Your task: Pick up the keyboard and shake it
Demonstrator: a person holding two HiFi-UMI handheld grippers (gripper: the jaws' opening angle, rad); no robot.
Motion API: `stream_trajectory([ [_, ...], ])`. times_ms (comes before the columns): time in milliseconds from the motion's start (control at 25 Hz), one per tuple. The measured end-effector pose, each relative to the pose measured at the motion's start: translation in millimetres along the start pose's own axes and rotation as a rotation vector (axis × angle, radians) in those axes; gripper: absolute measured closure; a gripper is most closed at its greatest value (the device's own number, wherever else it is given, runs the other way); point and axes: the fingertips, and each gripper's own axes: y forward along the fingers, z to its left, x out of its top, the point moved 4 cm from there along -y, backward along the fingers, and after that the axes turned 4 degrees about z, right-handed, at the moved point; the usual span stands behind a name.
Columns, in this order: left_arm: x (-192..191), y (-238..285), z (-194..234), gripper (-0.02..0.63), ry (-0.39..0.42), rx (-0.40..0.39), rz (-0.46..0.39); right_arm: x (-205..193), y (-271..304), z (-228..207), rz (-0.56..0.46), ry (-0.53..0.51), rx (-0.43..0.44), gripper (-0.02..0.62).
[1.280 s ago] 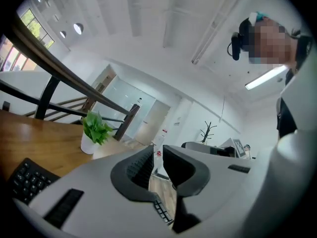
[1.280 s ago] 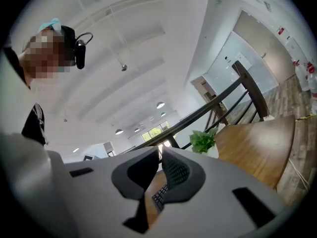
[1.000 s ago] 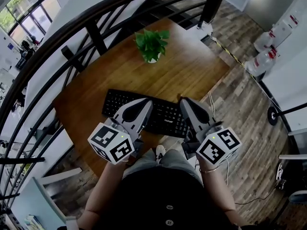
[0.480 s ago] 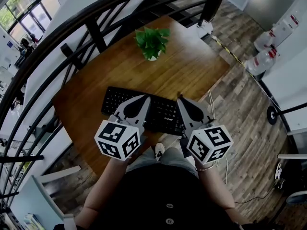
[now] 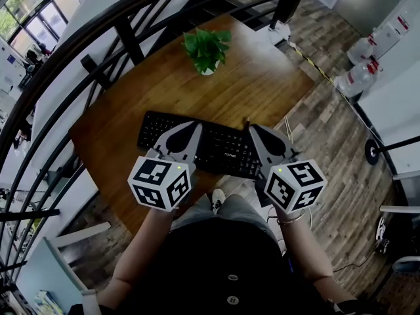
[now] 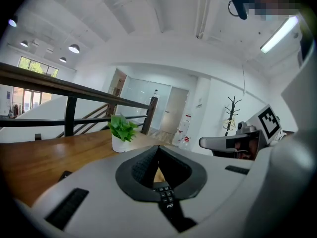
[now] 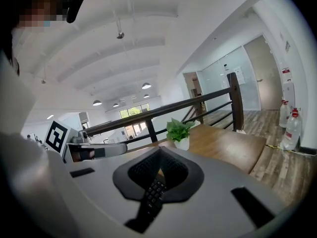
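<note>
A black keyboard lies across the near part of the round wooden table. My left gripper is shut on its near edge left of centre, and my right gripper is shut on it toward the right end. In the left gripper view the keyboard runs into the closed jaws of the left gripper. The right gripper view shows the keyboard's keys between the right gripper's jaws. Whether the keyboard is off the table I cannot tell.
A potted green plant stands at the table's far side. A black railing curves round the left and far edges. Large water bottles sit on the wood floor at right. The person's legs are at the table's near edge.
Both grippers stay clamped on the keyboard. The marker cubes have risen a little in the view and drawn slightly nearer each other; table and plant have shifted up the picture along with them.
</note>
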Motion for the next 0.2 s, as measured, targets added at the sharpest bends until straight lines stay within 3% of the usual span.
stream_trajectory([
  [200,-3.1,-4.4,8.5,0.589,0.001,0.025,0.007,1.7,1.9,-5.3,0.031,-0.071,0.012,0.569],
])
